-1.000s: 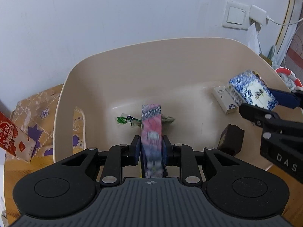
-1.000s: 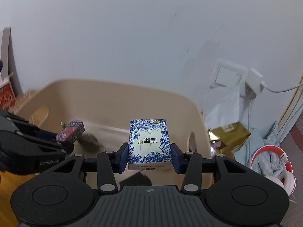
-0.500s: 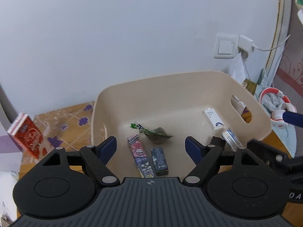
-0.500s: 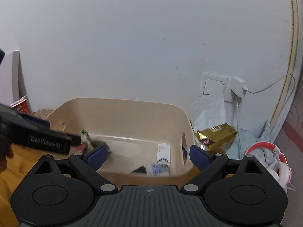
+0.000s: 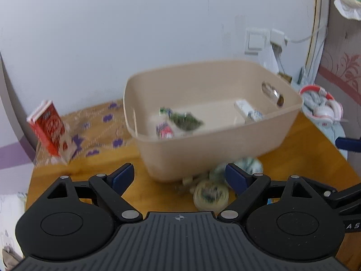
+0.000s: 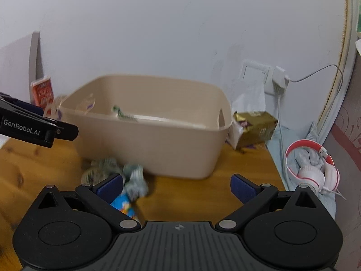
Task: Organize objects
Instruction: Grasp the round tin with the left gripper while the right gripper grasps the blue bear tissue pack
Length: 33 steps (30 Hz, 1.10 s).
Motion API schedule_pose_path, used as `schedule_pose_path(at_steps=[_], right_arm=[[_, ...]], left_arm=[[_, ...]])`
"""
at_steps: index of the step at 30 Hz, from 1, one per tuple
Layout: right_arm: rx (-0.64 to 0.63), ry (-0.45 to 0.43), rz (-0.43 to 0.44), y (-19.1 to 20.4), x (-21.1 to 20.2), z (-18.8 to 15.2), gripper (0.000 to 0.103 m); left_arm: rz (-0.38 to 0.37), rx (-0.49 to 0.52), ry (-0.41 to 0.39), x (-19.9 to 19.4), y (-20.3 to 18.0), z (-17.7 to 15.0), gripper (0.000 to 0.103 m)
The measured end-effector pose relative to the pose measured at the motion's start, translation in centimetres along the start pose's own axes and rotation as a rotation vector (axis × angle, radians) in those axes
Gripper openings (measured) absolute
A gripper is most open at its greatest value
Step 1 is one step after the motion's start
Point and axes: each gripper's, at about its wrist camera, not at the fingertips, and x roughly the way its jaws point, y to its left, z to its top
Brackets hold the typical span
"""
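A beige plastic bin (image 5: 225, 144) stands on the wooden table; it also shows in the right wrist view (image 6: 158, 140). Inside lie a pink snack packet (image 5: 164, 131), a green leafy packet (image 5: 185, 119), a white box (image 5: 243, 107) and a blue-white patterned box (image 5: 255, 114). Round wrapped snacks (image 5: 211, 195) lie on the table in front of the bin, blurred; in the right wrist view (image 6: 108, 169) they sit beside a blue packet (image 6: 124, 204). My left gripper (image 5: 180, 176) is open and empty, pulled back from the bin. My right gripper (image 6: 177, 186) is open and empty.
A red carton (image 5: 48, 128) stands at the table's left on a patterned bag (image 5: 97, 126). A gold packet (image 6: 255, 126) lies right of the bin. Red-white headphones (image 6: 313, 167) rest on cloth off the table's right. Wall socket (image 6: 255, 74) with cable behind.
Both grippers let go of their boxes into the bin, opened, and drew back and up. The bin now sits farther away, and the snacks in front of it have come into view.
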Motion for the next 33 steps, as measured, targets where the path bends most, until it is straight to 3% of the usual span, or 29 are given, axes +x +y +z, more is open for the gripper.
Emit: schedule_pose_path(at_steps=[13, 24, 33], right_arm=[[-0.044, 0.112, 0.062, 2.1, 2.8, -3.8, 0.103], [-0.105, 0.099, 0.093, 4.0, 4.8, -4.5, 0.103], [-0.069, 0.100, 0.135, 3.9, 6.5, -4.6, 0.091]], left_arm=[[-0.009, 0.010, 0.081, 3.0, 0.3, -5.3, 0.090], [-0.032, 0.003, 0.120, 5.2, 0.0, -5.8, 0.090], [-0.055, -0.041, 0.137, 6.5, -0.1, -5.8, 0.090]])
